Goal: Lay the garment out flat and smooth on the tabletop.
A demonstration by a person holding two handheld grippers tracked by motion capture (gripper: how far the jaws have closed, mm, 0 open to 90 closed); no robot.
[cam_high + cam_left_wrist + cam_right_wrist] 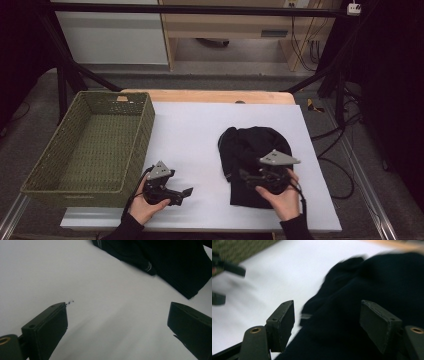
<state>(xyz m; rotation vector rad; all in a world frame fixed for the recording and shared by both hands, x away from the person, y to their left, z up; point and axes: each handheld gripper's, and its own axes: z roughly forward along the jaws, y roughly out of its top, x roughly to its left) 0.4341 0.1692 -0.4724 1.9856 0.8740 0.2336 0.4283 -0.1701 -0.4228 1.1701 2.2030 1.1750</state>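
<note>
Nearest me, two hands hold grippers at the table's near edge. Left gripper (pixel 187 192) hovers over bare white sheet (pixel 190 130), jaws wide apart, empty. Right of it the black garment (pixel 252 145) lies folded, long axis running away from me. Right gripper (pixel 243 174) hangs over its near half, jaws wide, gripping nothing.

Black hand-held gripper (pixel 187 192) each hand, grey triangular top plates, brass screws, black sleeves.
</note>
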